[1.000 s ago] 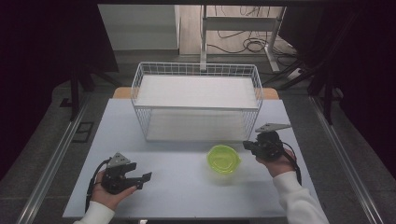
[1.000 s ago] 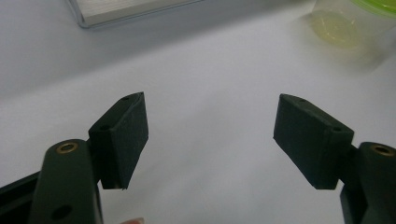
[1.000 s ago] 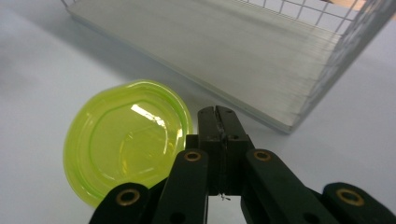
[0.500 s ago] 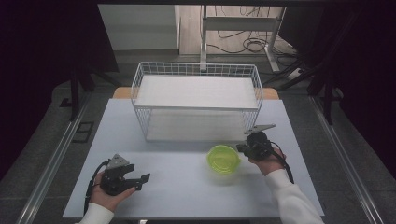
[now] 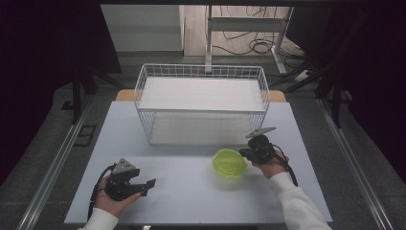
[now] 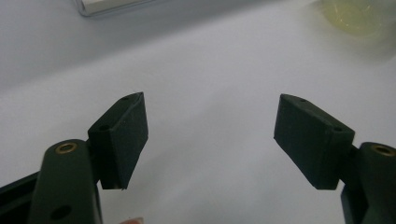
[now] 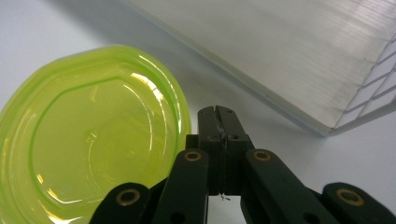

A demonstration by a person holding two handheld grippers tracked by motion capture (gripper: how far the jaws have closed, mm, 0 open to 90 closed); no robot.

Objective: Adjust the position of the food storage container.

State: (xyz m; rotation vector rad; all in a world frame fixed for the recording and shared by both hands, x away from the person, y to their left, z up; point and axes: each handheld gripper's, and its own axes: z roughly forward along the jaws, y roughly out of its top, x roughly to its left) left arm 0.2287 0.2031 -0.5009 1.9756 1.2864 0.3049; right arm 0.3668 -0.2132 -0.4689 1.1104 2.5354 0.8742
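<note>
One green bowl (image 5: 229, 163), one white wire basket (image 5: 201, 103), one table (image 5: 191, 201), two tongs, left (image 5: 146, 187) and right (image 5: 244, 152)

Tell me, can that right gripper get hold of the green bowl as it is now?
Probably not yet. The right gripper is beside the bowl with bare table between and nothing in the way, but its jaws are shut; they would need to open to take the rim.

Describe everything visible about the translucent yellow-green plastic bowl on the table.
The translucent yellow-green plastic bowl stands upright and empty on the pale table, in front of the white wire basket and apart from it. It is glossy, with a rounded, faintly many-sided rim and concentric rings moulded into its base. The right gripper, jaws shut, sits just beside its rim; whether they touch cannot be told. The bowl looks undamaged.
</note>
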